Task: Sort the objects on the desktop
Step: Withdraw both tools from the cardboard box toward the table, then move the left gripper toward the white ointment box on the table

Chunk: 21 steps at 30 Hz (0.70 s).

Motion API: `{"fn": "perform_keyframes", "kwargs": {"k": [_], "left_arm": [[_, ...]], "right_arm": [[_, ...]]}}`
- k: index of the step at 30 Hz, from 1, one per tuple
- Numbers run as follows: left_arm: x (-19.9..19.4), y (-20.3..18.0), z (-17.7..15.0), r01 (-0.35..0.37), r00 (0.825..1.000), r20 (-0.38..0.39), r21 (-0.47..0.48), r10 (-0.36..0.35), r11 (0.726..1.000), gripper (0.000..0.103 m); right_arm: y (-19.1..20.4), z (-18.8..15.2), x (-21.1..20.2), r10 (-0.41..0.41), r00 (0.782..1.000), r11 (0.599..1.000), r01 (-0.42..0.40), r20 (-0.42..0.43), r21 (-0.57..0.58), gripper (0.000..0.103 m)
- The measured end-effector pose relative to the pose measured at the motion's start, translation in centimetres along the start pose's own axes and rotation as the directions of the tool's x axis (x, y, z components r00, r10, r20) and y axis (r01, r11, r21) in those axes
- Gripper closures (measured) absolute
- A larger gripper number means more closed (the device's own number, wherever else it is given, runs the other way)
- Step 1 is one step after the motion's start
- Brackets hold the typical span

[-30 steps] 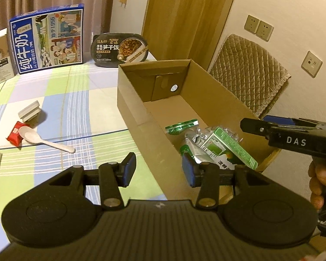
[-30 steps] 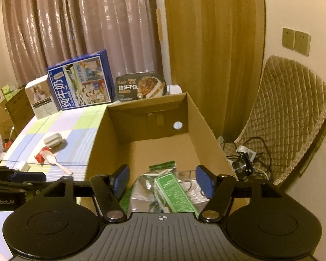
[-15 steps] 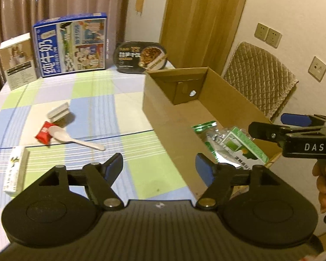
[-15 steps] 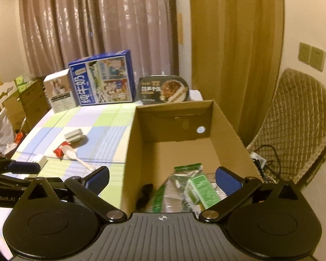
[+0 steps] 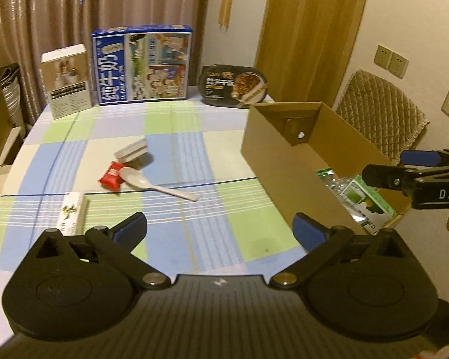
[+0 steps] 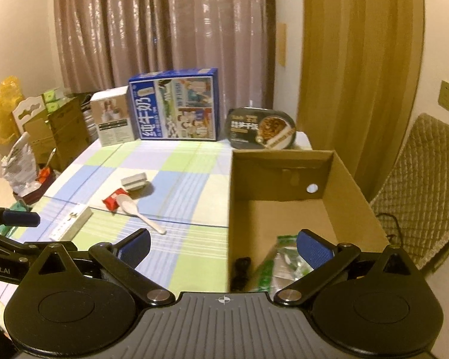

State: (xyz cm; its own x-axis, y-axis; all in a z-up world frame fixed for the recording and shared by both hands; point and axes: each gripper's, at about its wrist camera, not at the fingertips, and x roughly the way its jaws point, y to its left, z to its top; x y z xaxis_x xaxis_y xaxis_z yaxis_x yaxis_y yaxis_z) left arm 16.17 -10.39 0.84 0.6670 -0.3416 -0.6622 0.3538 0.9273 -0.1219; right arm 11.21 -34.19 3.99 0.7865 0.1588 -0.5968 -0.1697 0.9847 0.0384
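Note:
An open cardboard box (image 5: 272, 161) stands on the right of the checked tablecloth, holding a green carton (image 5: 369, 203) and green packets (image 6: 284, 257). On the cloth lie a white spoon (image 5: 152, 184), a red packet (image 5: 112, 176), a small pale block (image 5: 131, 152) and a flat white box (image 5: 71, 214). My left gripper (image 5: 220, 229) hangs over the cloth's near part, its jaws opening wide with nothing between them. My right gripper (image 6: 223, 243) is open and empty above the cardboard box's near left wall (image 6: 229, 224).
At the table's far edge stand a blue milk carton case (image 5: 143, 62), a white product box (image 5: 67, 80) and a black ready-meal tray (image 5: 235, 86). A quilted chair (image 5: 380, 110) is right of the box. Cartons and bags (image 6: 45, 125) crowd the floor on the left.
Both grippers drew back and up from the cardboard box and spread their jaws wide. More of the tablecloth and its loose items has come into view.

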Motion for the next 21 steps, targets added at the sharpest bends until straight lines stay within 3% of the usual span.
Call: {"fn": "perform_keyframes", "kwargs": {"k": [21], "left_arm": [[-3.8,9.4,-2.9,-0.161,0.985,0.059,-0.008,0.161,0.987,0.002]], "right_arm": [[6.4,0.6,3.0,0.103,0.994,0.990,-0.105,-0.024,-0.090,0.002]]}}
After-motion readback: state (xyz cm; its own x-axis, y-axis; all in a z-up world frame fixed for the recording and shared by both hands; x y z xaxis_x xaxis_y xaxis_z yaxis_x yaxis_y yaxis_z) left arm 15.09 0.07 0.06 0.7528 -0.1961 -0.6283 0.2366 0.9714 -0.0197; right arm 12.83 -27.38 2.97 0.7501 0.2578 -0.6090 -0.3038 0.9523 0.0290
